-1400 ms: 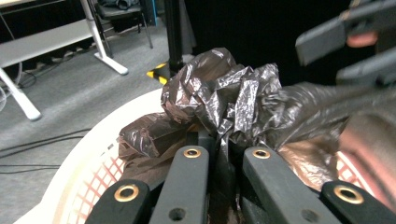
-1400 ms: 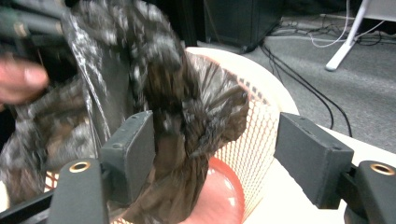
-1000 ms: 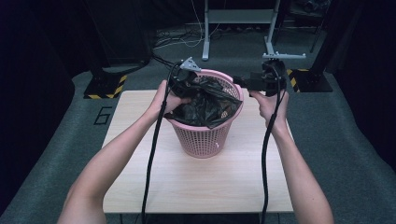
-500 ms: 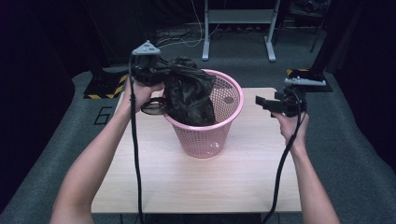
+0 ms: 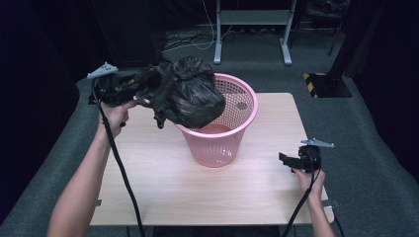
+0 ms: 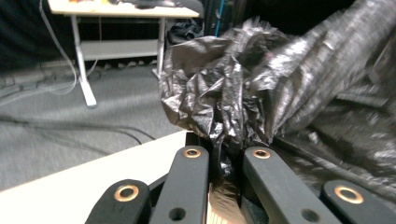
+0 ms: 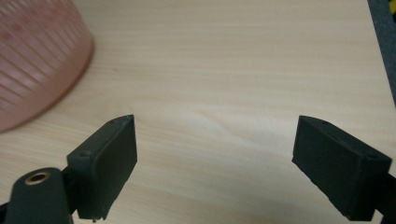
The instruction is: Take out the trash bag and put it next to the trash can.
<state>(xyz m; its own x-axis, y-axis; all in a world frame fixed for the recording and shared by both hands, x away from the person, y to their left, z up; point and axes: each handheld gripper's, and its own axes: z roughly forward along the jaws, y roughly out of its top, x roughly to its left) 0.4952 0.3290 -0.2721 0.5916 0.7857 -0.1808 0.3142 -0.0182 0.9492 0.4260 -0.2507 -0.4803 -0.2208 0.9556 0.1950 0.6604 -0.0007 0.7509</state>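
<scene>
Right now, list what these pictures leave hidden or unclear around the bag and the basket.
- Contents of the black bag: high view, its crumpled plastic hides them.
- Near part of the pink basket floor: high view, its own wall and the bag cover it.
- Left gripper pads: left gripper view, bag plastic bunches over them.
- Basket in the right gripper view: blurred, cut off by the left edge.

Right tool (image 7: 215, 163): jaws wide apart, nothing between them, having just been opening. Beneath lies bare wooden surface (image 7: 233, 60). Pink basket (image 7: 32, 60) stands near.
</scene>
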